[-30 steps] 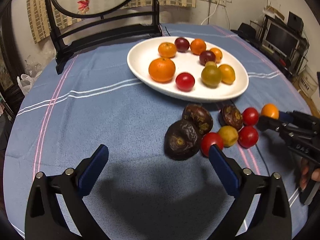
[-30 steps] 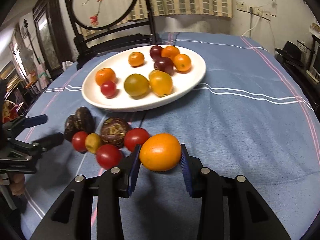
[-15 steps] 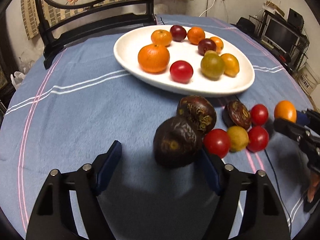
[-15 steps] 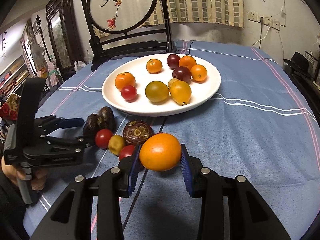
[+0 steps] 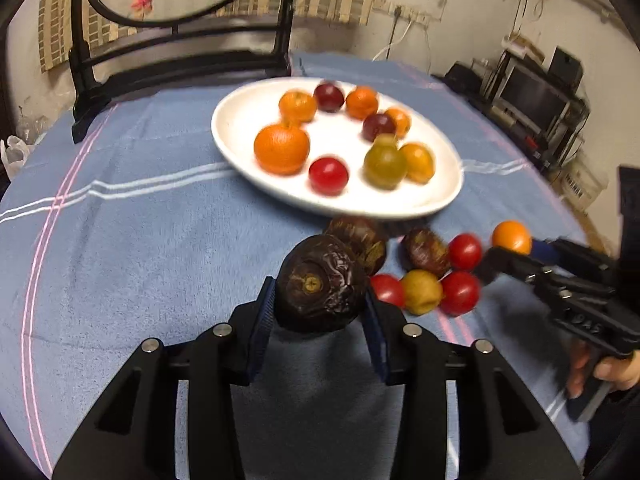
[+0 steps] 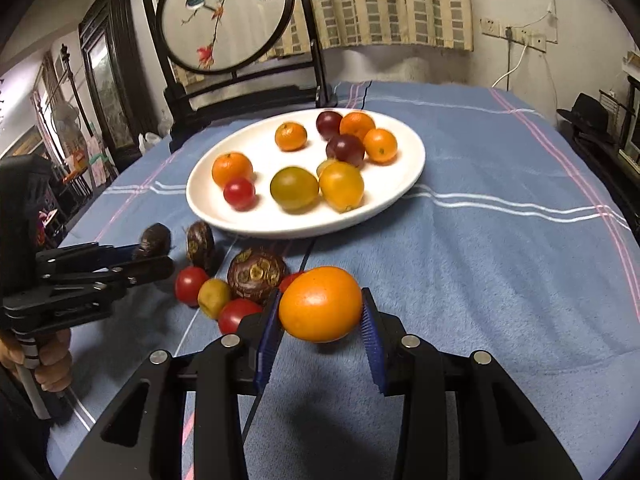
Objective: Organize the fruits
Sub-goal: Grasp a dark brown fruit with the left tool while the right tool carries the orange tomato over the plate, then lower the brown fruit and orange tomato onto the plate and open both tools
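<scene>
My left gripper (image 5: pixel 320 312) is shut on a dark wrinkled passion fruit (image 5: pixel 320 284) and holds it above the blue cloth. My right gripper (image 6: pixel 320 320) is shut on an orange fruit (image 6: pixel 320 304), also lifted; it shows at the right of the left wrist view (image 5: pixel 511 237). A white oval plate (image 6: pixel 404 184) holds several oranges, plums and tomatoes. On the cloth before the plate lie two more passion fruits (image 6: pixel 256 274), red tomatoes (image 6: pixel 190 285) and a yellow fruit (image 6: pixel 214 297).
A black wooden stand with a round embroidered screen (image 6: pixel 226 20) rises behind the plate at the table's far edge. Shelving with electronics (image 5: pixel 536 100) stands beyond the right table edge. The blue cloth (image 6: pixel 500 240) lies open to the right of the plate.
My left gripper closed on the dark passion fruit and lifted it off the cloth. My right gripper rose and pulled back a little with the orange fruit still held.
</scene>
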The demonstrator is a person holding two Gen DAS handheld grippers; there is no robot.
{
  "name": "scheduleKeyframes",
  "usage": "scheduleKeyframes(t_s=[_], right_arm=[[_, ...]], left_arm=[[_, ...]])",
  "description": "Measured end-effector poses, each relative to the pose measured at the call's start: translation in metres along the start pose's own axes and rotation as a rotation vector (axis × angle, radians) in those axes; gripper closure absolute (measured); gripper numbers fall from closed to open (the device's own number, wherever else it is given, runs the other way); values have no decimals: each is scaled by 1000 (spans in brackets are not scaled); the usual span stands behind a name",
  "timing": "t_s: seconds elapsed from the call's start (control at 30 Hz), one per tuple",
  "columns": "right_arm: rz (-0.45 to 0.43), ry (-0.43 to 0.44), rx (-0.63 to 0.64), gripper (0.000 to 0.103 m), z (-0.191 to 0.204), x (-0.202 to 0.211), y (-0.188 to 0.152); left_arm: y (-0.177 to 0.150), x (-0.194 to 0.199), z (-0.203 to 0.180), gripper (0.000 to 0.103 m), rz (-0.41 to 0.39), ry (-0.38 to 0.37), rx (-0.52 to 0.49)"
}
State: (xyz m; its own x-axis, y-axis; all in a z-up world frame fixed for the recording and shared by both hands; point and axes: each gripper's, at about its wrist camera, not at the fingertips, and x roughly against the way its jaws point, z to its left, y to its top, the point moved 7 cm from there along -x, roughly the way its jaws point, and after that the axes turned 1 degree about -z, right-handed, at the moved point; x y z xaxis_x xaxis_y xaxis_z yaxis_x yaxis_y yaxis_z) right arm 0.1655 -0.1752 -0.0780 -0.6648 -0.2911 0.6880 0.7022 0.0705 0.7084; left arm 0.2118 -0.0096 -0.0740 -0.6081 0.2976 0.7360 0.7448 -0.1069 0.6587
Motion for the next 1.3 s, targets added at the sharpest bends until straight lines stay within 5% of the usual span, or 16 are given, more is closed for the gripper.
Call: scheduleKeyframes(t_s=[0.37, 0.6, 0.87, 0.9, 0.97, 1.3], right_arm=[[-36, 13, -4, 64, 9, 9, 39], [-33, 30, 75, 64, 40, -18, 75], [8, 79, 103, 63, 56, -51, 75], [4, 87, 84, 51, 52, -54, 77], [-22, 86, 31, 22, 42, -56, 80], [-13, 103, -111, 18, 6, -48, 78]], left_arm=[[48, 38, -10, 62, -86, 38, -35], [98, 1, -11, 62, -54, 64, 10], [125, -41, -11, 62, -36, 89, 30], [126, -44, -11, 60, -34, 89, 30], [130, -52, -9, 28, -36, 125, 25], [128, -36, 7, 14, -68, 156, 91]])
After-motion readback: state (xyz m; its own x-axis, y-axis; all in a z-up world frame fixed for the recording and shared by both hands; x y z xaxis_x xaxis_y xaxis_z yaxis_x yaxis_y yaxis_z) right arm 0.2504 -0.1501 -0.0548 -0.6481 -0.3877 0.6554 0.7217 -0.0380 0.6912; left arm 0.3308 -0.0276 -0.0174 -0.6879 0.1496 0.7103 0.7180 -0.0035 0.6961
